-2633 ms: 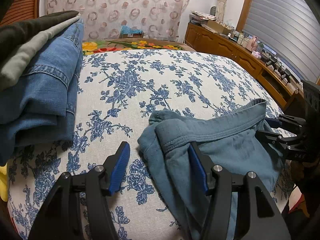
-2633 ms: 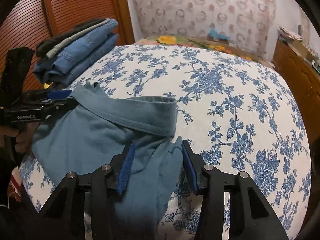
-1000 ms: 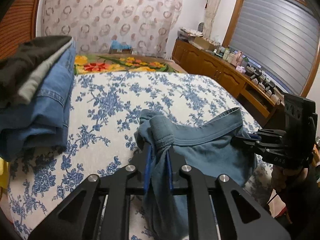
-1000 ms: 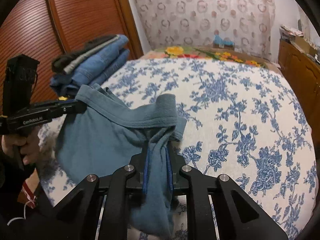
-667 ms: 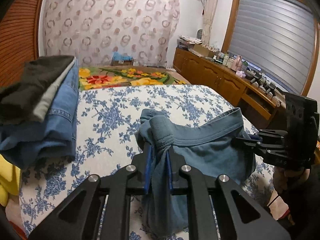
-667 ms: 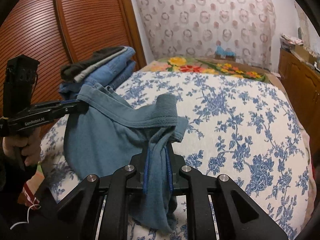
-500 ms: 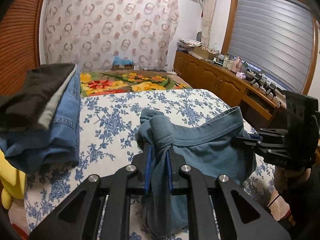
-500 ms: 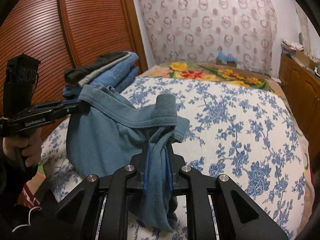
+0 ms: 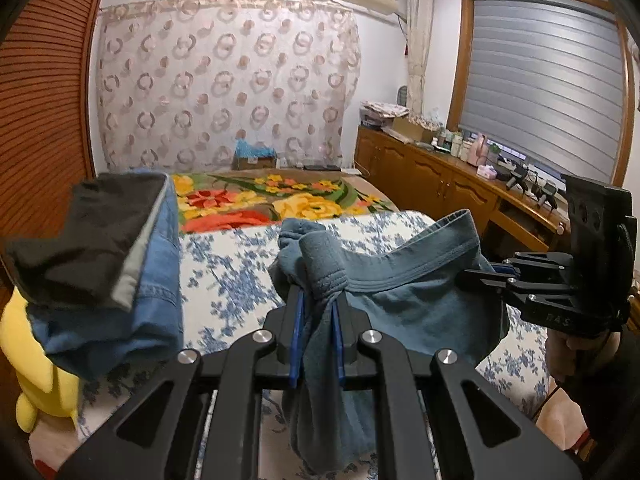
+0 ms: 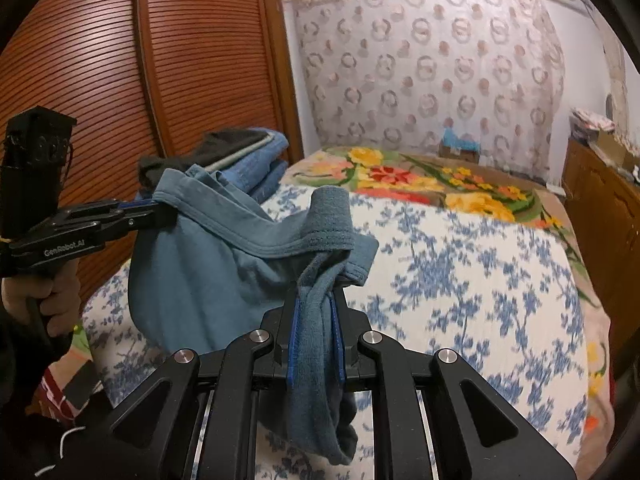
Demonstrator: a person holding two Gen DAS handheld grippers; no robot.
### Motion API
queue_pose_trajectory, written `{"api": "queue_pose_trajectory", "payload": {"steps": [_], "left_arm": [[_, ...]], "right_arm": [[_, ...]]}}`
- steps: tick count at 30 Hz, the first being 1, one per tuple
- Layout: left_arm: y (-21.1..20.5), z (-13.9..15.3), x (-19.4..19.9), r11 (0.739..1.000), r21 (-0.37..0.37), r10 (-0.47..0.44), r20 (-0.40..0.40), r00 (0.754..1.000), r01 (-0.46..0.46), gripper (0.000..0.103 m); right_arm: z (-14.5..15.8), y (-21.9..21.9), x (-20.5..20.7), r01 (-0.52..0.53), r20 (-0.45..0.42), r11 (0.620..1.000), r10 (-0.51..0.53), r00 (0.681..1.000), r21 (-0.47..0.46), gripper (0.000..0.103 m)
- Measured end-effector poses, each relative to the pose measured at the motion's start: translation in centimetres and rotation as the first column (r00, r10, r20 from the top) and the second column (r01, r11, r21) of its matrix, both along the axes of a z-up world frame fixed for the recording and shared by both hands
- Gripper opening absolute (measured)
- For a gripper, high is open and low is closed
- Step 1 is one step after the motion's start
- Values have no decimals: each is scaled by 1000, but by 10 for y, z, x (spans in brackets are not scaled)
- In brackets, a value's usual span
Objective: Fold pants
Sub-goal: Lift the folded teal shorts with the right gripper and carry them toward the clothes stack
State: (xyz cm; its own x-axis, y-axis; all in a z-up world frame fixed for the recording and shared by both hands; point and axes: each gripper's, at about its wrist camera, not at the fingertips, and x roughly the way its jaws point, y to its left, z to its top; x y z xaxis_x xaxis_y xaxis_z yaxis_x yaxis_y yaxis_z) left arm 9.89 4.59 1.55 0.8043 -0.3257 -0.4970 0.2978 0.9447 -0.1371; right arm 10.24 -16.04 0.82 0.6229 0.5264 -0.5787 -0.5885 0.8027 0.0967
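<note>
While both hands stay tilted down a bit, the left tongs (image 9: 318,316) & right tongs (image 10: 316,316) are each clamped tight on a bunched end of the pants (image 9: 404,296) waistband. Pants hang btwn them, clear above the bed (image 10: 460,280), soft teal knit w/ a ribbed, stitched band sagging in a curve. Blue pads on black angular frames w/ silver rivets. Bedspread is white w/ blue flower print. Folded denim stack (image 9: 132,280) topped w/ dark cloth sits at the bed's left side; yellow plush toy (image 9: 36,368) below it.
</note>
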Motion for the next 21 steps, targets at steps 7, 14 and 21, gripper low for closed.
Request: {"api": "queue_pose_trajectory", "payload": {"steps": [7,14,21], "left_arm": [[10,23,5,999,28,36,39,999,-37,10],[23,41,8,995,29,90,74,993,-92,10],[26,51,11,990,46,130,97,987,-135,10]], "right_arm": [[26,13,17,-35,57,999,34,998,6,11],[48,29,33,-81,96,997,79,992,15,11],[62,41,47,-127,130,992,126,983,2,11]]}}
